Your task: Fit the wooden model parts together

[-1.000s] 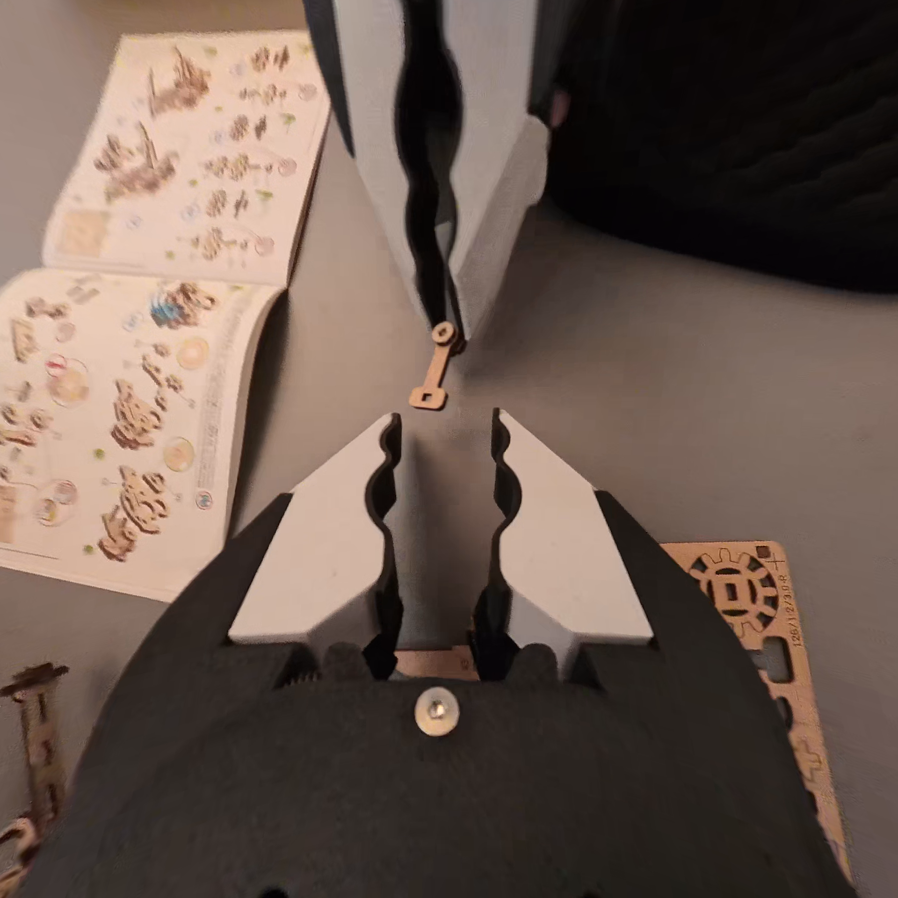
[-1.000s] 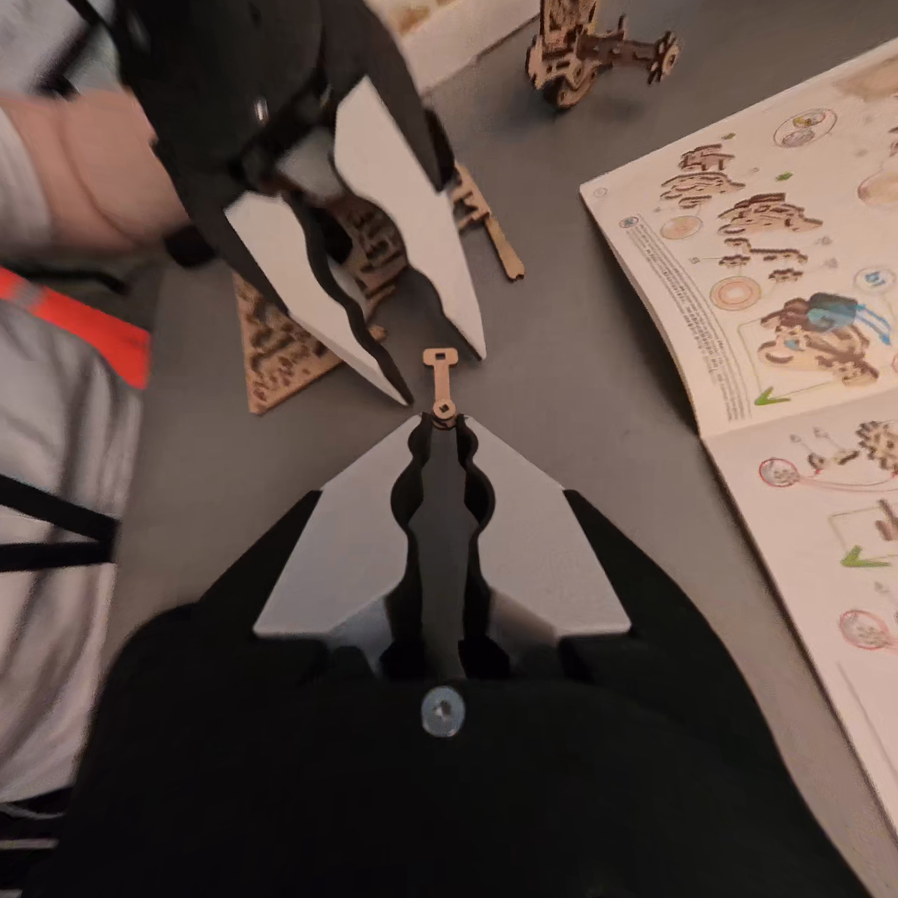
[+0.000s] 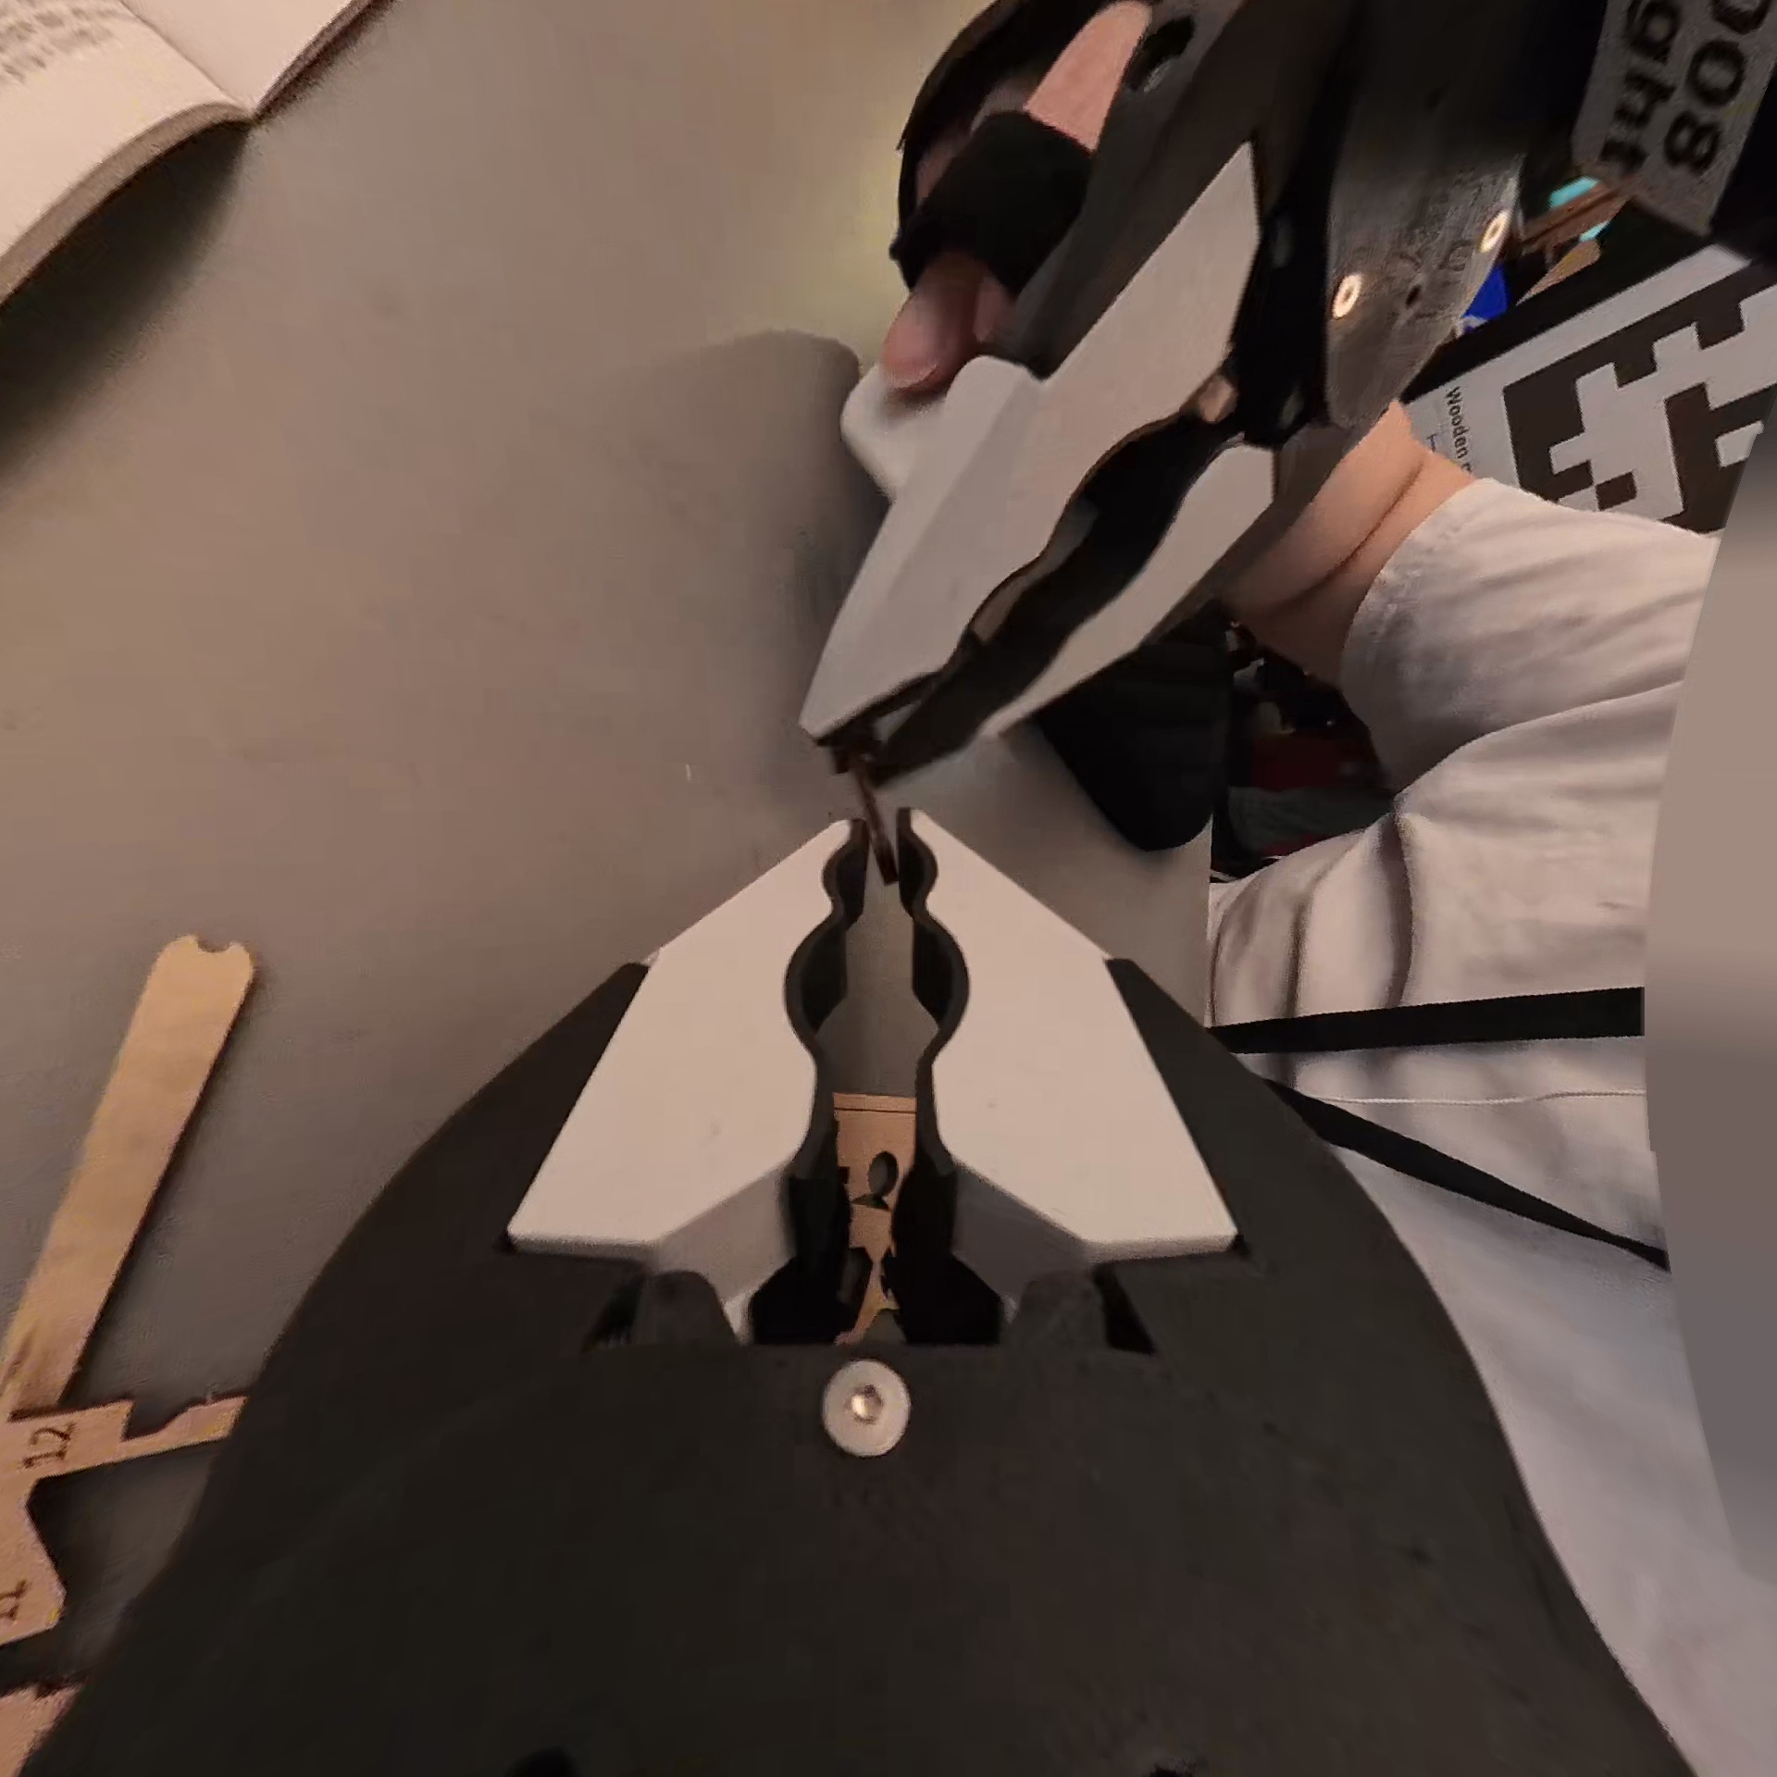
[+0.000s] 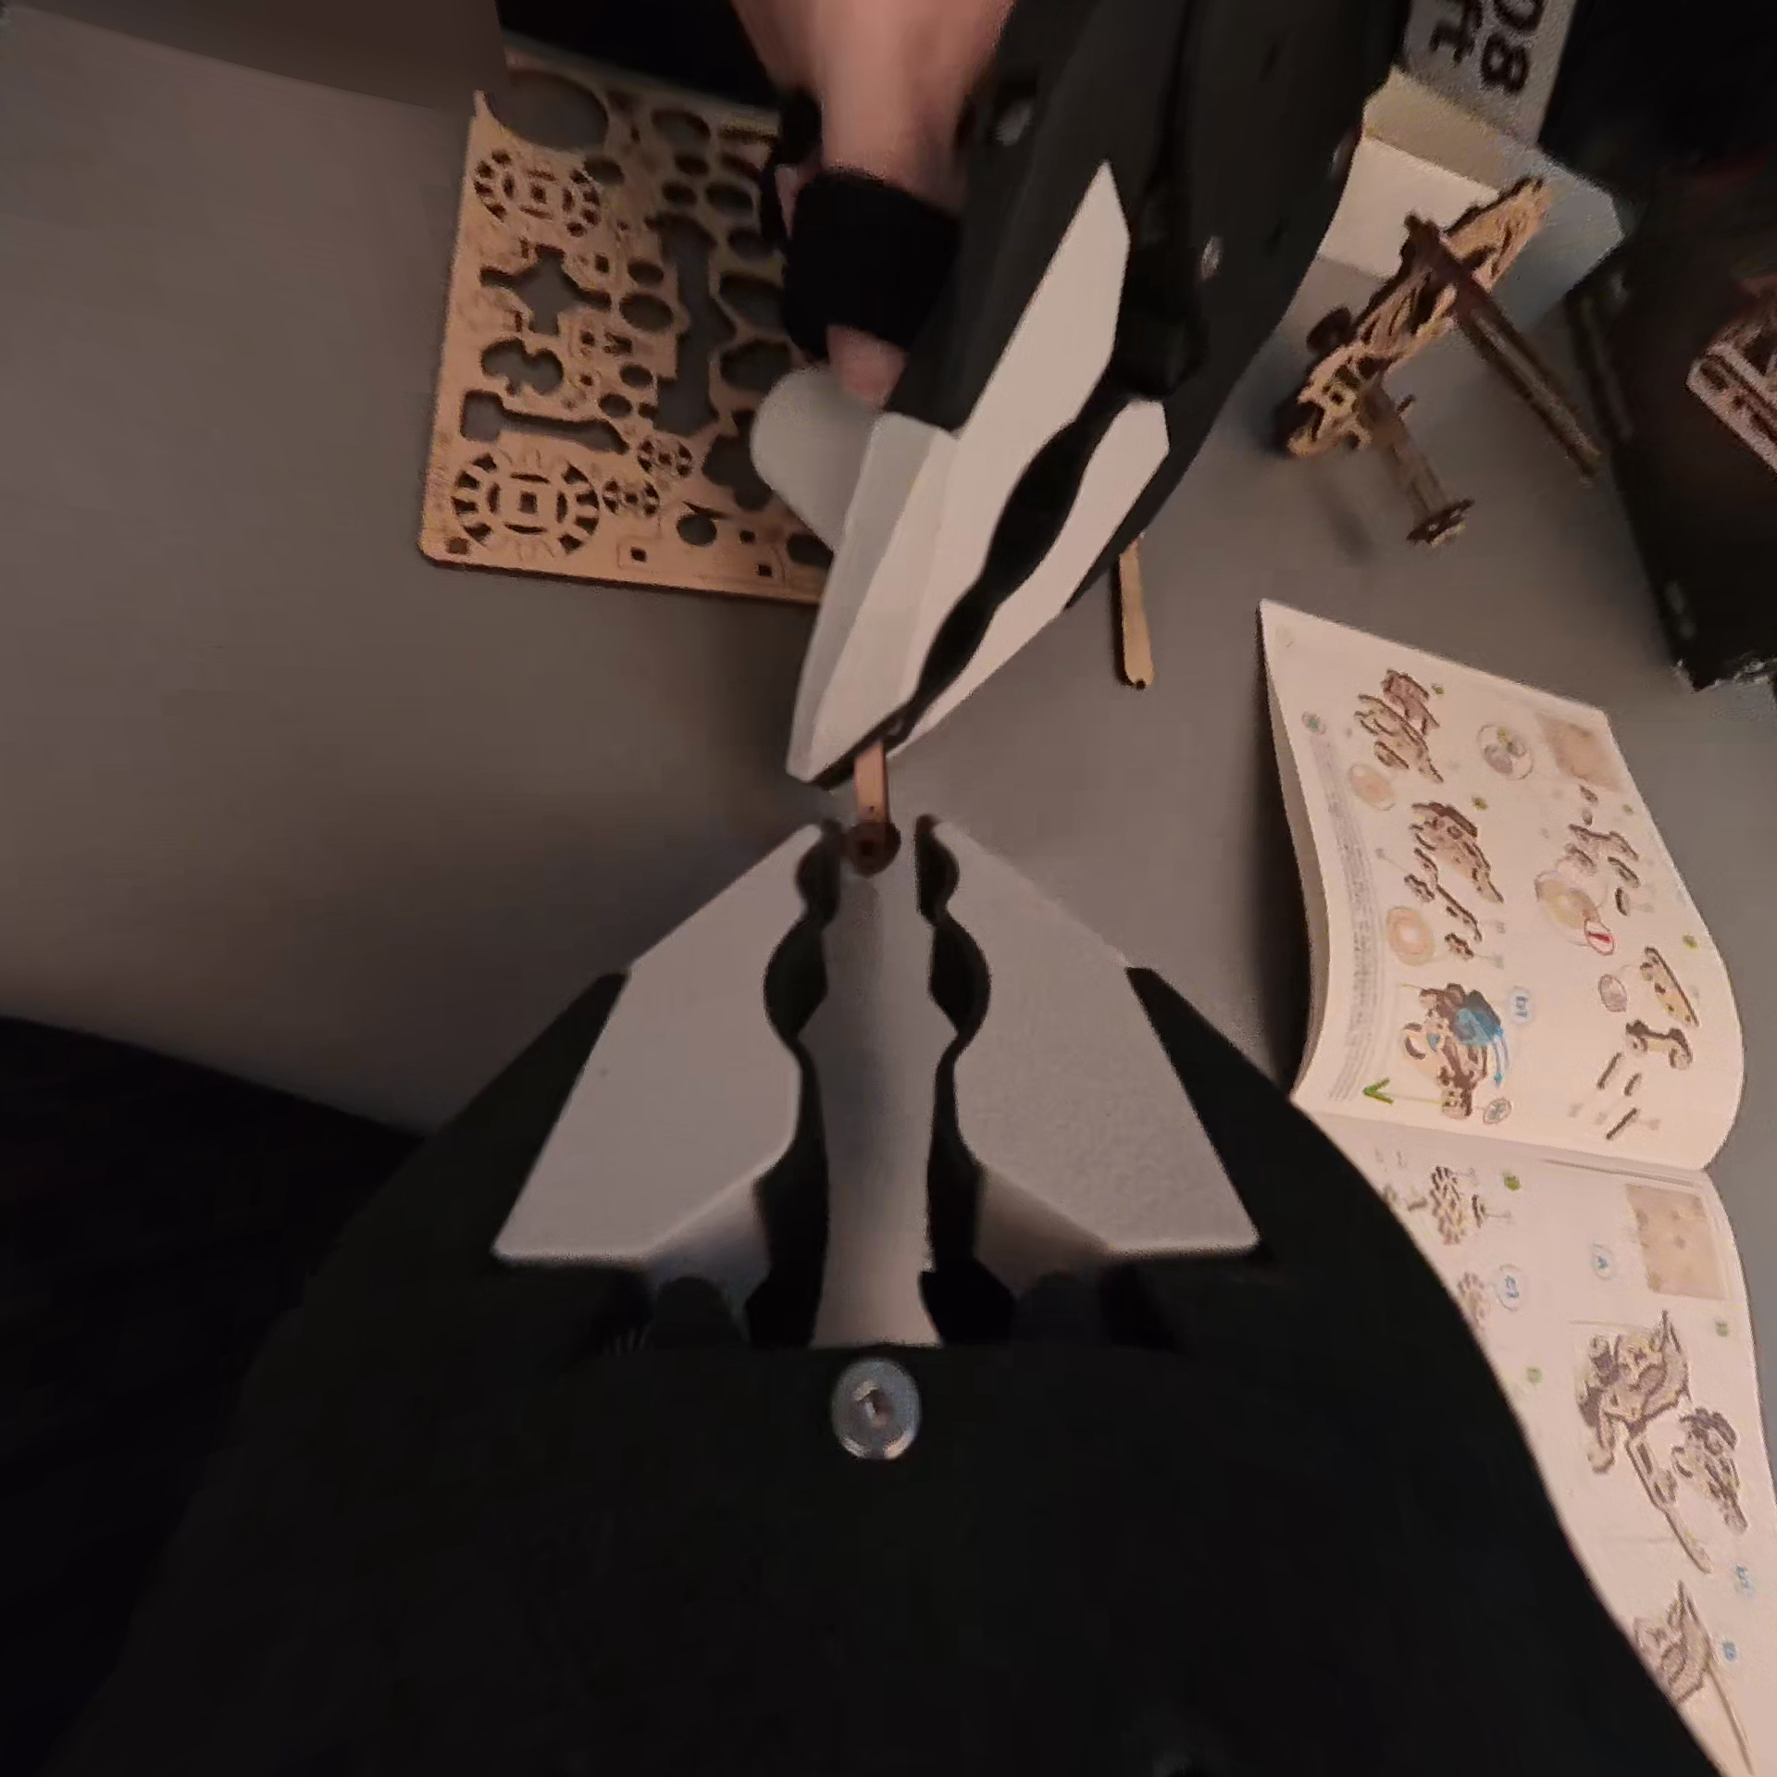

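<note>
A small flat wooden piece (image 4: pixel 870 806) with a round eyelet at one end is held in the air above the grey tabletop (image 4: pixel 288 769), between the tips of the two grippers. In the left wrist view it is seen edge-on as a thin dark strip (image 3: pixel 877 838). One end is pinched by the left gripper (image 3: pixel 877 835), whose jaws are closed almost completely on it at the very tips. In the right wrist view that same gripper (image 4: pixel 846 764) is seen coming down from above, with the strip sticking out below its closed tips.

The right gripper (image 4: pixel 873 838) has its jaws slightly apart; the eyelet end lies in the gap near the left-hand tip, and whether it is touched there cannot be told. In the left wrist view, the right gripper (image 3: pixel 865 745) appears nearly closed around the far end of the strip, so a firm grip cannot be confirmed.

A punched-out wooden sheet (image 4: pixel 596 337) lies flat on the tabletop behind the grippers. A long wooden strip (image 3: pixel 125 1163) lies to the left in the left wrist view. An open instruction booklet (image 4: pixel 1500 1010) is spread on the right, and a partly built wooden model (image 4: pixel 1394 337) stands farther back. A white sleeve (image 3: pixel 1500 750) is seen behind the right gripper.
</note>
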